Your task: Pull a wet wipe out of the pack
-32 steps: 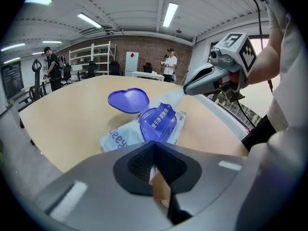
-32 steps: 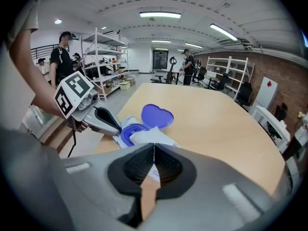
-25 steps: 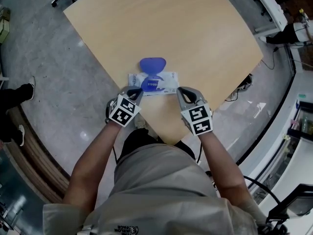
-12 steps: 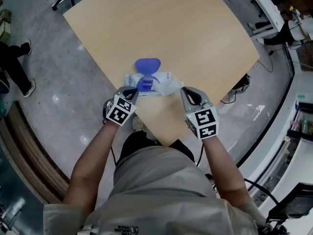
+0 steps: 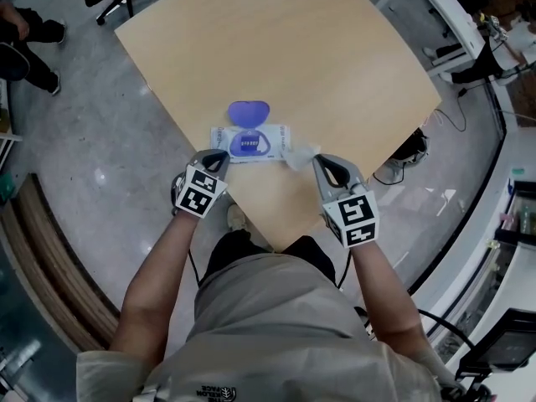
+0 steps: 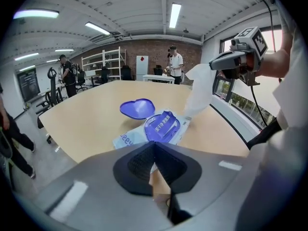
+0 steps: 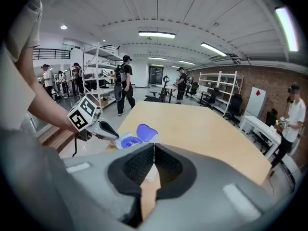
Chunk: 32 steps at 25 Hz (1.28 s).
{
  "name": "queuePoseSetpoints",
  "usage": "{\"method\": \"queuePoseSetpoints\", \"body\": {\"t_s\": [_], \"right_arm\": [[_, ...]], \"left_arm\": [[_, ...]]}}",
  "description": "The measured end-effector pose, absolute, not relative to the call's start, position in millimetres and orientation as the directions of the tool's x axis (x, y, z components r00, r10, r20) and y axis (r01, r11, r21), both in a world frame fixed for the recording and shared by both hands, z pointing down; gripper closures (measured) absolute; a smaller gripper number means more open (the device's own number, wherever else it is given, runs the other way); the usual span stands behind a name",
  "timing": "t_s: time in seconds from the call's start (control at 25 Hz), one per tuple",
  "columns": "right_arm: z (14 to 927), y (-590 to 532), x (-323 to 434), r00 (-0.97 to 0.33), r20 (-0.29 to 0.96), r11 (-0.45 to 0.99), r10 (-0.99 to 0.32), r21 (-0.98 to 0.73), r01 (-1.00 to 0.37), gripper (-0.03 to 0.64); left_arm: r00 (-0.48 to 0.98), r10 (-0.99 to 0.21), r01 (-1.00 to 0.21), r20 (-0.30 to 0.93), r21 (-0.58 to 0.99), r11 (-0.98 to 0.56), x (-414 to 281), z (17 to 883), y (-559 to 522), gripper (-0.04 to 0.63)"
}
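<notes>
Now the pull shows: a second ago the right hand-held gripper (image 5: 321, 162) had its tips down at the mouth of the flat, white-and-blue soft plastic pack (image 5: 249, 143) with no tissue to be seen, and since then it has drawn back and up, towards the person and off to the right. A crumpled white wet wipe (image 5: 300, 152) has come out with it. Its jaws are pressed together on the top of that wet wipe, which in the left gripper view hangs from the raised tips down to the right end of the pack. I judge the sheet mostly drawn but not yet free, so the pull needs to carry on upward. The pack lies near the front corner of the pale wooden bench (image 5: 293, 57), and its rounded blue plastic lid (image 5: 249, 111) is flipped open on the far side. The left hand-held gripper (image 5: 218, 156) has its jaws closed tight at the near-left corner of the pack, apparently nipping the edge to keep it from following the sheet. Both forearms reach in from the near corner and both grippers slope down at the bench, marker cubes uppermost, the right one held higher.
</notes>
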State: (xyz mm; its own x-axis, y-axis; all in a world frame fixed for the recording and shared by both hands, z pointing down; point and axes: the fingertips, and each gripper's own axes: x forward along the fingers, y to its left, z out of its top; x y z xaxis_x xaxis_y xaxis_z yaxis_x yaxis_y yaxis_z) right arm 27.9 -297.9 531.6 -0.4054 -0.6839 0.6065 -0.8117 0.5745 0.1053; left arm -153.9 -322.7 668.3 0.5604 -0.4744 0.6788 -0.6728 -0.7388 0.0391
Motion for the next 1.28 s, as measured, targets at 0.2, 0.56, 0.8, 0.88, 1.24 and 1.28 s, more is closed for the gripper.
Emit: {"method": "queuePoseSetpoints", "body": {"t_s": [0.2, 0.56, 0.8, 0.88, 1.24, 1.28], "right_arm": [[518.2, -280.2, 42.3, -0.438, 0.573, 0.586, -0.692, 0.092, -0.805, 0.612], [478.9, -239.1, 65.8, -0.59, 0.486, 0.695, -0.644, 0.048, -0.718, 0.612], [446.4, -200.4, 101.1, -0.683, 0.454, 0.783, -0.572, 0.054, -0.62, 0.612], [439.4, -183.6, 112.1, -0.709, 0.438, 0.806, -0.552, 0.063, -0.589, 0.612], [416.9, -119.7, 143.8, -0.813, 0.388, 0.893, -0.433, 0.063, -0.446, 0.612], [414.3, -113.1, 146.0, -0.819, 0.384, 0.897, -0.426, 0.058, -0.439, 0.612]], "left_arm": [[0.547, -0.537, -0.713, 0.642, 0.021, -0.701, -152.7, 638.0, -302.9, 0.589], [0.572, -0.638, -0.75, 0.516, 0.014, -0.661, -120.8, 545.1, -219.3, 0.589], [0.552, -0.72, -0.819, 0.42, 0.109, -0.564, -71.2, 482.1, -158.3, 0.589], [0.532, -0.745, -0.833, 0.401, 0.093, -0.545, -54.8, 467.1, -136.4, 0.589], [0.425, -0.802, -0.892, 0.419, 0.042, -0.451, -7.5, 438.5, -22.3, 0.589], [0.42, -0.802, -0.896, 0.425, 0.055, -0.441, -6.4, 438.5, -11.9, 0.589]]}}
